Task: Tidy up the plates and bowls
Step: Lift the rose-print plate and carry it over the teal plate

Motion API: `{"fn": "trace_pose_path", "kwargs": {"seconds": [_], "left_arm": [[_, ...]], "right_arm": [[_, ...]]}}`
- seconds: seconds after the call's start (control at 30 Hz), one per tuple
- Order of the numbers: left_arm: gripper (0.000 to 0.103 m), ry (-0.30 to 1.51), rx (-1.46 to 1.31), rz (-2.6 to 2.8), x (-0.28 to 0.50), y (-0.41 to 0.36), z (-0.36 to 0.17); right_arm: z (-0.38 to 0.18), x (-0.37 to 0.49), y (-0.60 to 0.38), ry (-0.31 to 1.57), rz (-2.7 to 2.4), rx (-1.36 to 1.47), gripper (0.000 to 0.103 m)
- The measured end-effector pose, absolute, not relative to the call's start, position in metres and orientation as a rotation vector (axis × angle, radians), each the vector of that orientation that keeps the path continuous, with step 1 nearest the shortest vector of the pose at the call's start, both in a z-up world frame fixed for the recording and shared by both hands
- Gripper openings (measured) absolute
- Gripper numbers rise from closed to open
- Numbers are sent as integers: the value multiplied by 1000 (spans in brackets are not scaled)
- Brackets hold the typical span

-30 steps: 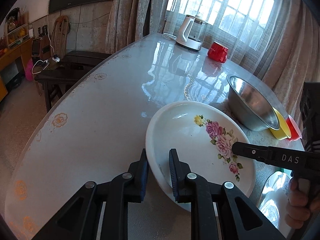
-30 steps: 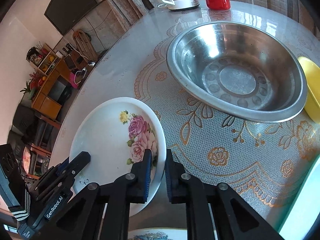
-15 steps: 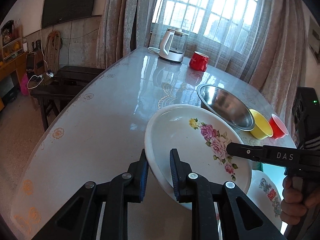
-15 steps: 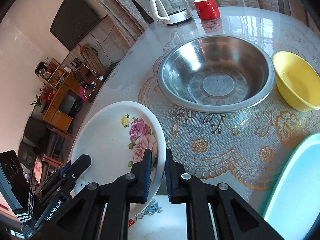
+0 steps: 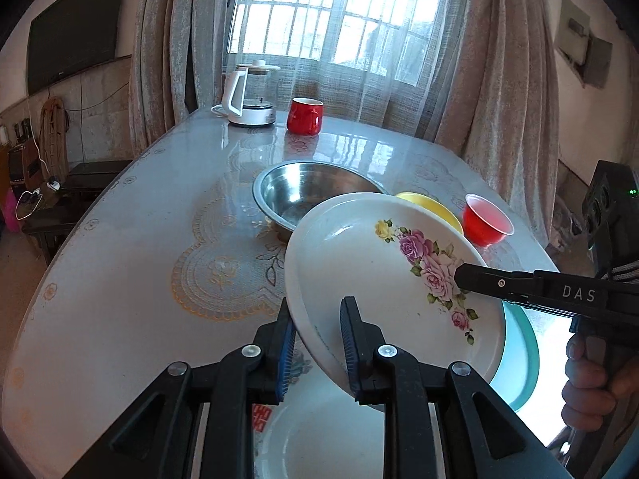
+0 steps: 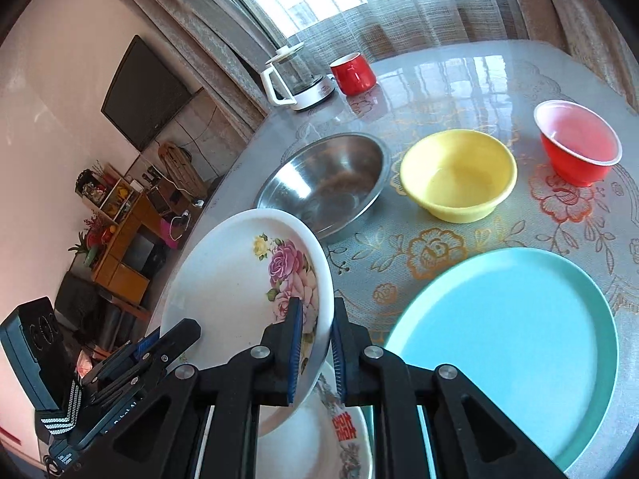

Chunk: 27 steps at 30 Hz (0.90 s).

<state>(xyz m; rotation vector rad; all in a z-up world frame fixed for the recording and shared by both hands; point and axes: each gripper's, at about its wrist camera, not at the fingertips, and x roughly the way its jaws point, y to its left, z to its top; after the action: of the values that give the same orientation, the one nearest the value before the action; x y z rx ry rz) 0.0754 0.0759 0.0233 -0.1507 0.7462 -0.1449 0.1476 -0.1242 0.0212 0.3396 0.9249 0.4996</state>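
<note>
Both grippers' fingers clamp floral plate (image 5: 371,279) rim, lifted above table (image 5: 131,263)

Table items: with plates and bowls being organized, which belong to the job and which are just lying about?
Part of the job:
- floral plate, held off the table by the left gripper and right gripper
- white plate with red print beneath it
- teal plate
- steel bowl
- yellow bowl
- red bowl

Lying about:
- kettle
- red mug

The right gripper (image 6: 312,349) clamps the flowered plate's (image 6: 239,279) rim, beside a teal plate (image 6: 519,319).
</note>
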Motion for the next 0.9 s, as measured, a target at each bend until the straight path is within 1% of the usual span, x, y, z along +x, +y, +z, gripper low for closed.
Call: {"fn": "trace_pose_path", "kwargs": {"seconds": [0.27,0.5,0.9], "left_arm": [[22,781,-92,-219,84,8,23],[22,819,-52,-262,88,-41,13],[23,911,1,-263,87,-83,-13]], "right_arm": [[11,134,-197,933,410,385,14],[1,127,-243,953,350,383,14],[-36,131,-278,1051,300,379,15]]}}
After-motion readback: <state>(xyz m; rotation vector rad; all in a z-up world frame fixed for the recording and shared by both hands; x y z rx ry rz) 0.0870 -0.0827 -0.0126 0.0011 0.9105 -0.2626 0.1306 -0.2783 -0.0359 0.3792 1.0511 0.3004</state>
